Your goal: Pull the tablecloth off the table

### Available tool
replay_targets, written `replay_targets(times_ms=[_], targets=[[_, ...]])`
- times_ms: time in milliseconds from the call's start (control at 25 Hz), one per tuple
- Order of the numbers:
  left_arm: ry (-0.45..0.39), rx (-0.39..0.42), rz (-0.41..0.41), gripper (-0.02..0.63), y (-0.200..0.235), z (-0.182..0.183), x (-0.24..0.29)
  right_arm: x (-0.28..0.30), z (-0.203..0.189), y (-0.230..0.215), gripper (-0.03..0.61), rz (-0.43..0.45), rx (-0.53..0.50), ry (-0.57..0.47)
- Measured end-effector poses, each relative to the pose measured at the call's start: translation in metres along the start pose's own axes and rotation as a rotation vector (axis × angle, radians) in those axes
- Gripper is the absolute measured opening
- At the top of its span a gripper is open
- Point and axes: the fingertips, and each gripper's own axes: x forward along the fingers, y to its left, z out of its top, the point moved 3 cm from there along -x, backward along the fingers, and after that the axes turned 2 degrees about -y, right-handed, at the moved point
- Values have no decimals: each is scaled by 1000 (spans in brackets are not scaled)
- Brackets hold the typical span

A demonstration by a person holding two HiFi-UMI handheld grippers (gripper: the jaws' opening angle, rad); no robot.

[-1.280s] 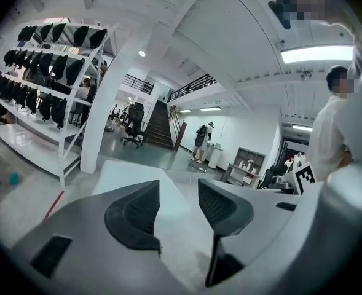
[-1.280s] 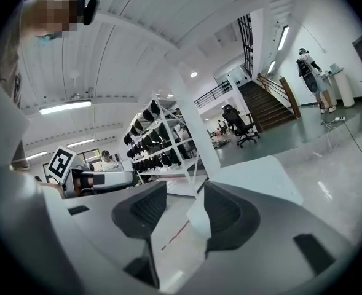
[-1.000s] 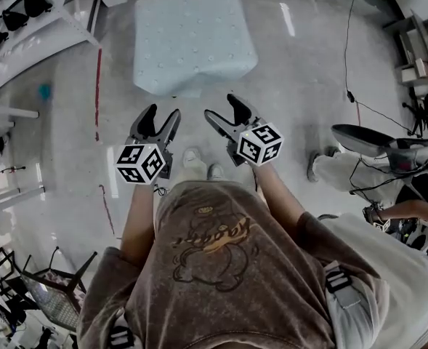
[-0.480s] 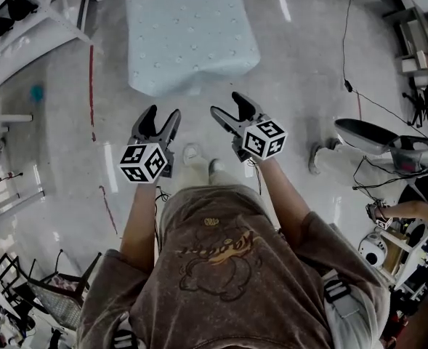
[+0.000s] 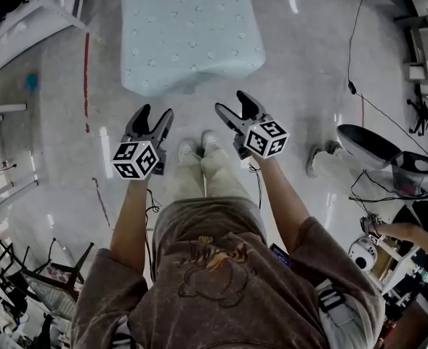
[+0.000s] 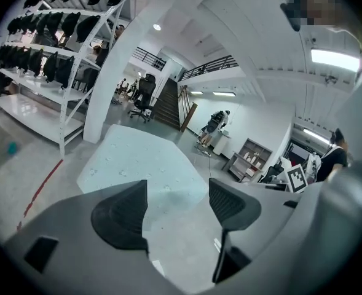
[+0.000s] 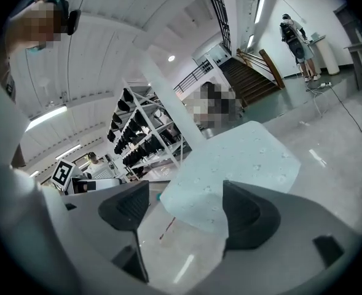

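A pale blue tablecloth (image 5: 192,31) with a small dotted pattern covers the table at the top middle of the head view, its near edge hanging down. My left gripper (image 5: 153,115) hovers just short of that edge, its jaws opening with nothing between them. My right gripper (image 5: 232,107) is beside it, open and empty too. In the left gripper view the tablecloth (image 6: 144,165) lies ahead beyond the left gripper (image 6: 177,204). The right gripper view shows the tablecloth (image 7: 236,165) ahead past the right gripper (image 7: 187,208).
A white shelving rack (image 5: 25,13) stands at the left, with a red line (image 5: 86,71) on the floor beside it. A black cable (image 5: 352,49) runs along the floor at the right. Another person (image 5: 322,158) and equipment are at the right. A wire chair (image 5: 54,275) sits lower left.
The person has stepped forward, so the table sits closer and larger ahead. Both grippers stay raised, side by side, open and empty.
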Motion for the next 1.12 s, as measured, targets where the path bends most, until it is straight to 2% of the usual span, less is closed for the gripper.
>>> replay_targets(times_ms=[480,760,1120], targets=[[36,-100,82,324,59,-63,64,40,-53,-91,383,-53,72,76],[85,-112,126,337,103,-104,89,65,-81,-131,441,-70,89,93],[104,-144,170,354,144,-145,119,83,-109,-185,459,-123,131,82]])
